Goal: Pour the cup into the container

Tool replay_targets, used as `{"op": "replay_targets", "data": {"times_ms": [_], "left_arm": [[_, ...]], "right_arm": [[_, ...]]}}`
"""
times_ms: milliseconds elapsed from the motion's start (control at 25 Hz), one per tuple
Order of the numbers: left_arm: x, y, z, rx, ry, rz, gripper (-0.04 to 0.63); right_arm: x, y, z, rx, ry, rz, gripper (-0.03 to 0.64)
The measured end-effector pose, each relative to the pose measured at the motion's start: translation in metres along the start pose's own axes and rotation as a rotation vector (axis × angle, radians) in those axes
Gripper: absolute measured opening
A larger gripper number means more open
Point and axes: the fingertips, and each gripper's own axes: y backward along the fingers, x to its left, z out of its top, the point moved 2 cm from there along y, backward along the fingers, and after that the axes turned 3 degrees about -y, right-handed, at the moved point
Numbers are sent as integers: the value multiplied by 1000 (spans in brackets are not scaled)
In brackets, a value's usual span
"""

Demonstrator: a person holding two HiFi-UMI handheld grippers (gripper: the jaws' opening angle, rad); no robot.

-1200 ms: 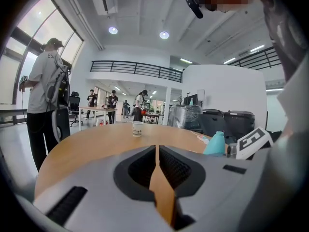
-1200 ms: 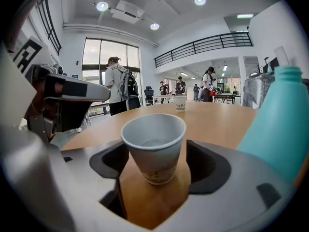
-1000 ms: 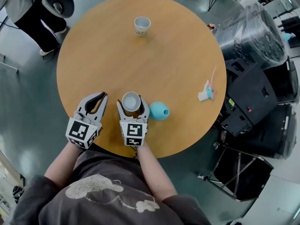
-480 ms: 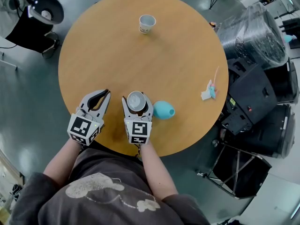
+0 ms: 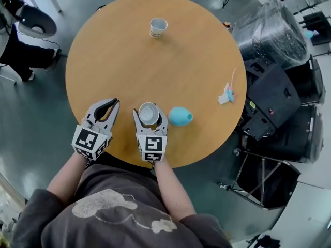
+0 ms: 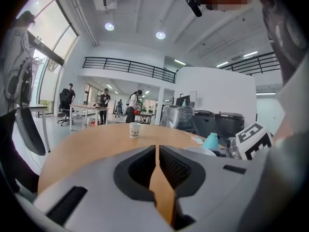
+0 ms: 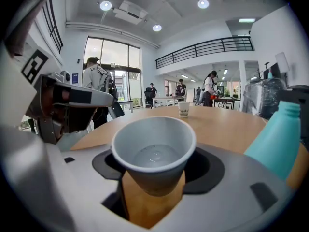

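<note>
Round wooden table point(image 5: 170, 66); upright white paper cup point(image 5: 148, 113), clear liquid inside.

Near our edge of the worktop point(image 5: 196, 61) we find a cup point(image 5: 148, 113), a bottle point(image 5: 180, 116) just to its right; a second cup point(image 5: 158, 27) stands at the far edge.

Pink-and-white object point(image 5: 226, 94) at far right of table point(image 5: 114, 61), too small for identification.

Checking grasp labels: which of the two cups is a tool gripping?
The plain cup nearest the person, between the right tool's jaws; the printed cup stands free at the table's far side.
</note>
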Motion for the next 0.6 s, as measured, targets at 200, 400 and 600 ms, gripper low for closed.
{"op": "replay_targets", "data": {"times_ms": [200, 400, 600], "left_arm": [[-8, 8, 2, -5, 11, -46, 29], [-16, 15, 2, 6, 13, -89, 29], [-33, 15, -5, 7, 13, -127, 29]], "right_arm": [[14, 28, 10, 15, 12, -4, 302], [17, 52, 15, 22, -4, -45, 302], [3, 81, 9, 8, -27, -115, 302]]}}
